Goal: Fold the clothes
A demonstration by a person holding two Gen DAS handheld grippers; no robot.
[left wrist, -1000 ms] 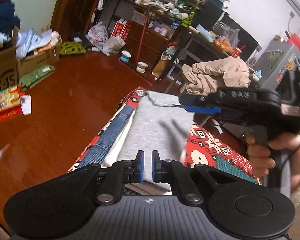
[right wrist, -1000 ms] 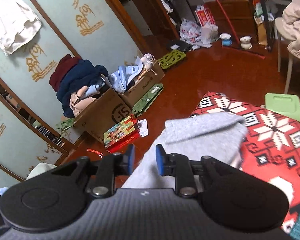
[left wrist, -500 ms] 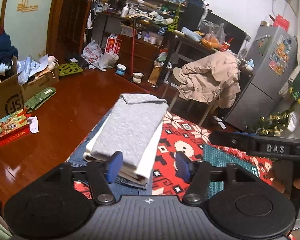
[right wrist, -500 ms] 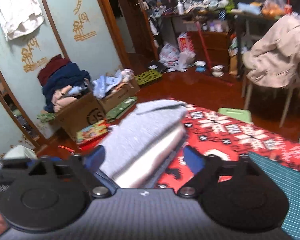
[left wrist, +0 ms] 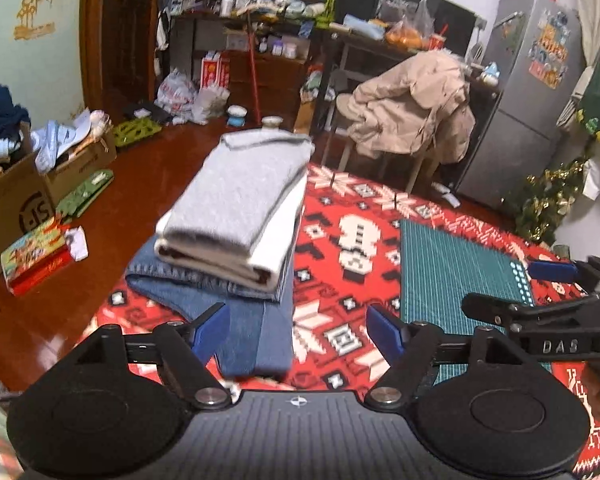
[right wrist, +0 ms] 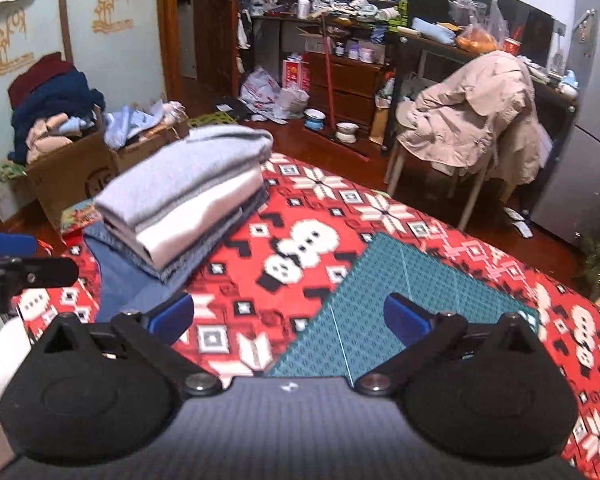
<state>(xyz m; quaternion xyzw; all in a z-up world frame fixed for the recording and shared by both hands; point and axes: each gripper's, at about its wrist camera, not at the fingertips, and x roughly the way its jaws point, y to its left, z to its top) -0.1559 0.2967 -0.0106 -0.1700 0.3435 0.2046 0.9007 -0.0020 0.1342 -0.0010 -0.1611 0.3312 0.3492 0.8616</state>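
Red patterned desk (left wrist: pixel 340 216) is carrying the folded stack (left wrist: pixel 236 208) ahead of both wide-open, empty grippers: left gripper (left wrist: pixel 298 326), right gripper (right wrist: pixel 288 318). Retreating level avoids toppling it.

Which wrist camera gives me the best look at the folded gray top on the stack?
Left wrist: the gray top lies straight ahead, its upper face and front fold showing. The right wrist view shows it off to the left, from the side and blurrier.

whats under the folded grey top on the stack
Under the grey top lies a folded white garment, and below that folded blue jeans, resting on the red patterned cloth. Anything between or beneath those layers is covered.
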